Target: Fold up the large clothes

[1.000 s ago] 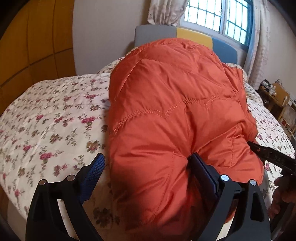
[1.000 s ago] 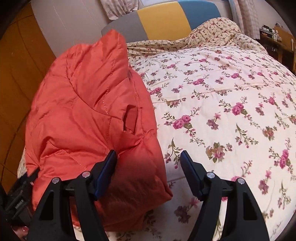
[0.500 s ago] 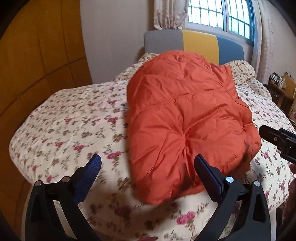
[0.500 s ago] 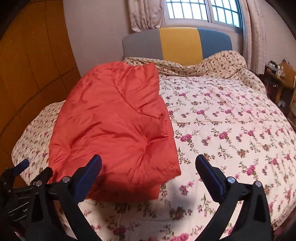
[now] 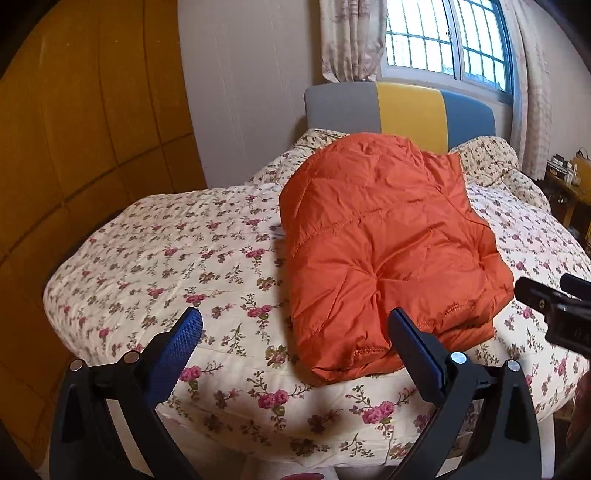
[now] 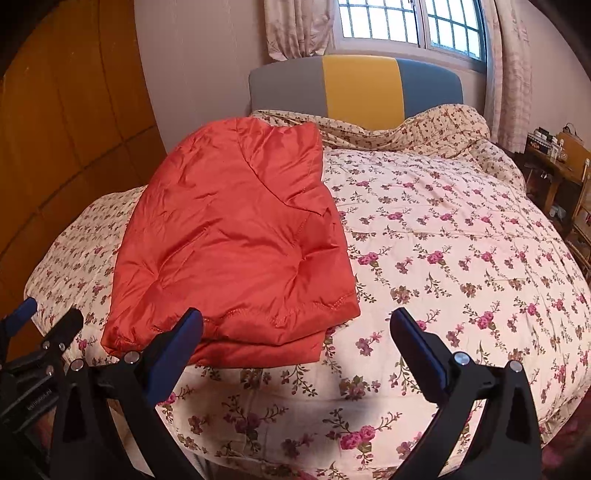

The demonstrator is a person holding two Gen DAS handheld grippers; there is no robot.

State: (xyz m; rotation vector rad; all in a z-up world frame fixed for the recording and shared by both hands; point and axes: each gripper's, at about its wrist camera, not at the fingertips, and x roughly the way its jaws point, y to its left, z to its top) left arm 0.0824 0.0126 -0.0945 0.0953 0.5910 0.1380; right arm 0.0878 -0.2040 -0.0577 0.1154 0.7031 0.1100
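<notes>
An orange quilted down jacket [image 5: 388, 243] lies folded into a rough rectangle on the floral bedspread [image 5: 192, 258], near the foot of the bed. It also shows in the right wrist view [image 6: 236, 243], left of centre. My left gripper [image 5: 295, 332] is open and empty, held just short of the jacket's near edge. My right gripper [image 6: 295, 332] is open and empty, back from the jacket's near right corner. The left gripper's tips show at the lower left of the right wrist view [image 6: 22, 310].
A grey, yellow and blue headboard [image 6: 362, 88] stands under a barred window [image 6: 410, 22]. Wooden wall panels [image 5: 74, 129] run along the left. A wooden side table [image 6: 554, 162] with small items stands at the right. A crumpled floral quilt [image 6: 436, 129] lies by the headboard.
Both grippers let go of the jacket and pulled back from the bed. The jacket now rests flat and folded on the bedspread.
</notes>
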